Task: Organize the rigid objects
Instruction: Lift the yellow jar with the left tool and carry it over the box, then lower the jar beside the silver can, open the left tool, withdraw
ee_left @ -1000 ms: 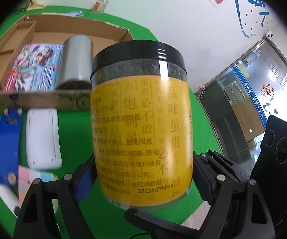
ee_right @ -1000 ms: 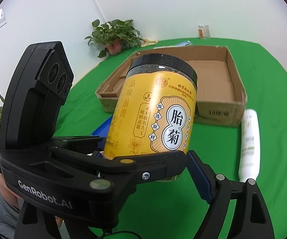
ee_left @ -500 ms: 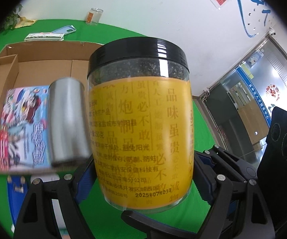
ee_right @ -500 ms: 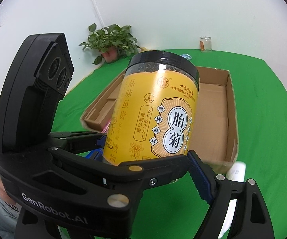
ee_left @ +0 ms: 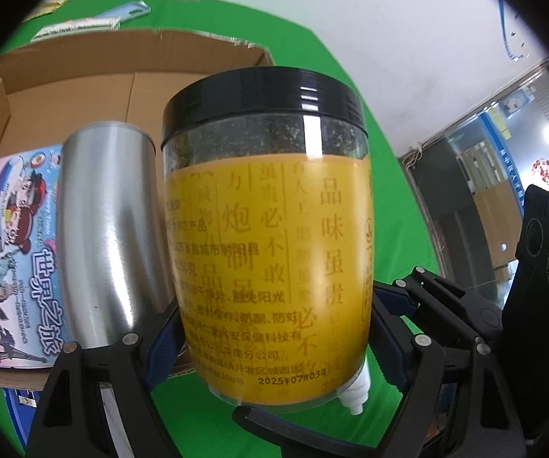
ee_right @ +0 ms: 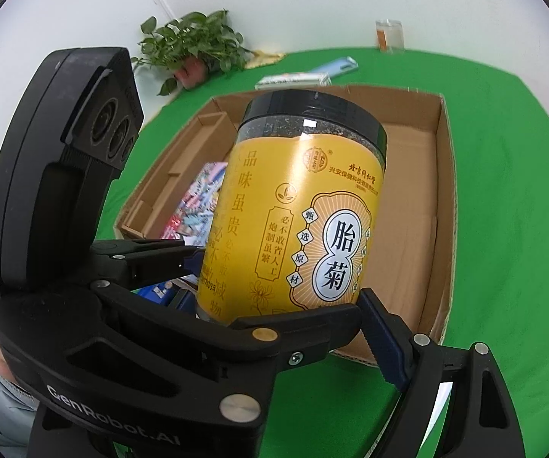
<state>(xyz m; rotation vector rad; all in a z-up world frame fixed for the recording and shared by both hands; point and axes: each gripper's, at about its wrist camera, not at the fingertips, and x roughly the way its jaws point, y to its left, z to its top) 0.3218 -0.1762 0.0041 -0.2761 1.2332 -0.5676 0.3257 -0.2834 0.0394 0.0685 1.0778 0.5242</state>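
A clear jar with a black lid and yellow label hangs in the air, and both grippers are clamped on its lower part. My left gripper has its blue pads pressed to the jar's two sides. My right gripper holds the same jar from another side; only its right pad shows, as the left gripper's black frame covers the other. The jar is above the near edge of an open cardboard box. In the box lie a steel cup and a colourful book.
The box's right half has a bare floor. A white tube and a blue item lie on the green cloth in front of the box. Behind it are a flat packet, a blue case, a glass and a potted plant.
Both grippers have carried the jar forward from over the green cloth to the box's near edge. The box, cup and book now look larger and closer.
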